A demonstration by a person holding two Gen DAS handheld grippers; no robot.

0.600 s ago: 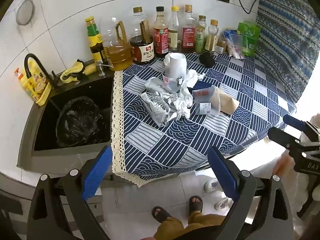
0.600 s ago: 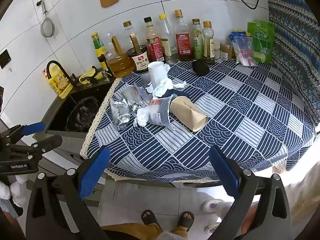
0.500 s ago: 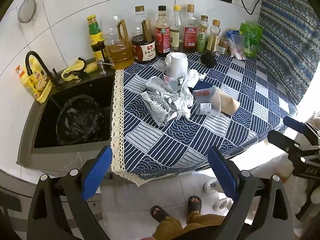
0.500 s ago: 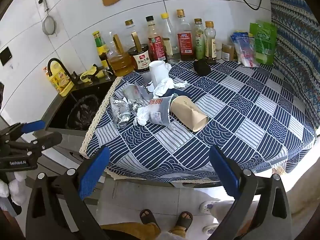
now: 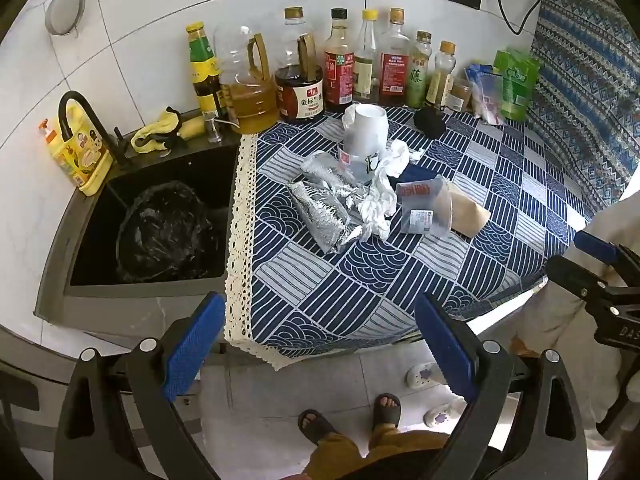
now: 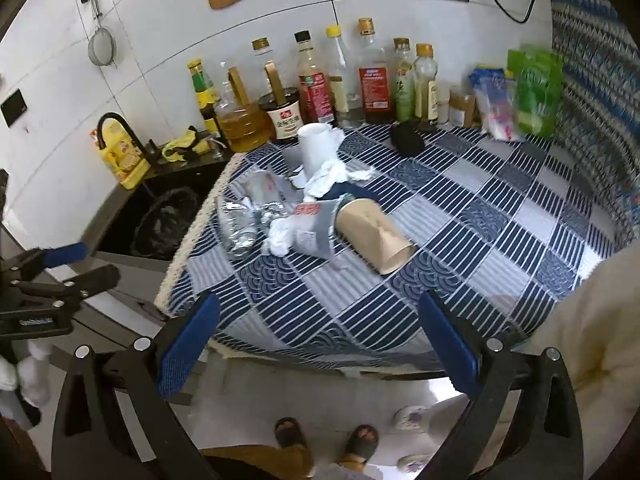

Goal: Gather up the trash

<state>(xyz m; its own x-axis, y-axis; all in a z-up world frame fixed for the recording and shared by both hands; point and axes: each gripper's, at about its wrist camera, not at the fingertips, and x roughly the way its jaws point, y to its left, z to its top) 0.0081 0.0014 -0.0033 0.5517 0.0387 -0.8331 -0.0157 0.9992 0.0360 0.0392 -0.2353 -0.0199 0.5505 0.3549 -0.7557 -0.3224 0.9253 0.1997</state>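
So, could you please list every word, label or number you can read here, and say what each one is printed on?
"金标生抽": label of the dark soy sauce jug.
"DAS", cut off at the frame edge: body of the right gripper.
"藤": label of the green bottle.
Red characters on the clear plastic cup, and the other bottle labels: too blurred to read.

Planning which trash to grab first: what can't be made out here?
- Bin bag contents: left view, dark glossy liner in the sink hides them.
- Bottle base: both views, tissue covers it.
- Brown cup mouth: right view, tucked inside the clear cup.
- Bottle labels: too small.
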